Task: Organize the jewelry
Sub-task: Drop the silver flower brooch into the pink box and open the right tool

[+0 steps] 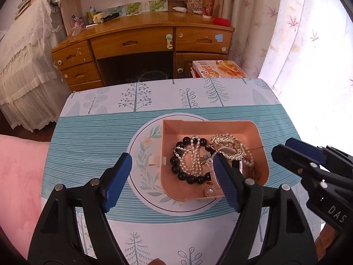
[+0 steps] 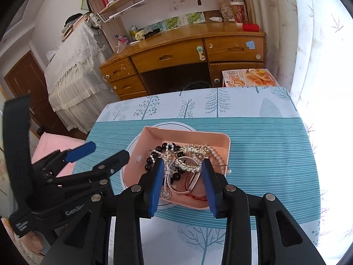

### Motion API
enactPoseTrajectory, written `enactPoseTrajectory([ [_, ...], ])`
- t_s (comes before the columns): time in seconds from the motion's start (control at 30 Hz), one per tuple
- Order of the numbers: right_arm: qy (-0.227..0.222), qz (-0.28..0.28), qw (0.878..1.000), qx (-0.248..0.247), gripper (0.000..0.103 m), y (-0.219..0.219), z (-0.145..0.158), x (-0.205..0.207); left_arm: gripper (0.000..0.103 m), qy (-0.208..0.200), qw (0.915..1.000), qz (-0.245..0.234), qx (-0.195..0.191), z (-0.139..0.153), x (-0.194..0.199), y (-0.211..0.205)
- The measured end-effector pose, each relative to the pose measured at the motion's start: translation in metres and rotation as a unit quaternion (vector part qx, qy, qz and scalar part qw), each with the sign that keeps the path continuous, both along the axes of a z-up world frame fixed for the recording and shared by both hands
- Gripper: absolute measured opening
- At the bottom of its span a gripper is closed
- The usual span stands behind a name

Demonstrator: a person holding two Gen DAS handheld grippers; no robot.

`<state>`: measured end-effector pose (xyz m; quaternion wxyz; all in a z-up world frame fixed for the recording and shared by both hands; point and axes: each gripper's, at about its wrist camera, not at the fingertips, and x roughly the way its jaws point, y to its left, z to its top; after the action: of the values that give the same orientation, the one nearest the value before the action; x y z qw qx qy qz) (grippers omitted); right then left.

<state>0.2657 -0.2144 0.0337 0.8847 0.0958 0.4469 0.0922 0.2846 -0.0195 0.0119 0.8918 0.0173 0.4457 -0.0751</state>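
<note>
A pink jewelry box (image 1: 260,132) (image 2: 225,142) sits on the table, filled with a tangle of jewelry. In it lie a black bead bracelet (image 1: 187,177) (image 2: 148,161), a pearl strand (image 1: 190,161), a gold rhinestone piece (image 1: 229,145) (image 2: 194,150) and a white watch (image 2: 194,180). My left gripper (image 1: 172,172) is open and empty, above the box's left front, its right finger over the jewelry. My right gripper (image 2: 183,167) is open and empty, its fingers straddling the jewelry above the box's near end. It also shows at the right of the left wrist view (image 1: 295,152).
The table has a teal striped cloth (image 1: 92,141) with a tree print. A wooden desk (image 1: 143,42) with drawers stands behind it, a printed box (image 1: 218,68) beside it. Curtains (image 1: 297,33) hang at right. A lace-covered piece (image 1: 24,66) stands at left.
</note>
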Motion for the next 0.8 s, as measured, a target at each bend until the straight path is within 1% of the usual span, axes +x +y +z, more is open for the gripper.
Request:
enactPoseTrajectory([
  [0.23,-0.005,-0.006,1.000,-0.006,0.035,0.004,0.003,-0.007,0.074,-0.009,1.0000,-0.003,0.002,0.005,-0.013,0.004],
  [0.43,-0.019,-0.009,1.000,-0.017,0.035,0.008,0.010,-0.027,0.074,-0.020,0.9998,-0.002,0.002,0.015,-0.038,0.009],
  [0.53,-0.027,-0.011,0.999,-0.023,0.036,0.009,0.014,-0.045,0.074,-0.027,0.9996,0.000,0.000,0.020,-0.063,0.015],
  [0.6,-0.031,-0.012,0.999,-0.023,0.036,0.011,0.013,-0.063,0.074,-0.031,0.9995,0.003,0.002,0.019,-0.085,0.019],
  [0.63,-0.032,-0.012,0.999,-0.022,0.039,0.011,0.012,-0.072,0.074,-0.032,0.9995,0.006,0.001,0.018,-0.097,0.022],
  [0.7,-0.035,-0.012,0.999,-0.028,0.044,0.015,0.003,-0.098,0.074,-0.035,0.9993,0.012,-0.001,0.015,-0.121,0.027],
  [0.8,-0.038,-0.003,0.998,-0.047,0.046,0.025,-0.010,-0.136,0.074,-0.043,0.9987,0.026,-0.002,0.012,-0.158,0.038],
])
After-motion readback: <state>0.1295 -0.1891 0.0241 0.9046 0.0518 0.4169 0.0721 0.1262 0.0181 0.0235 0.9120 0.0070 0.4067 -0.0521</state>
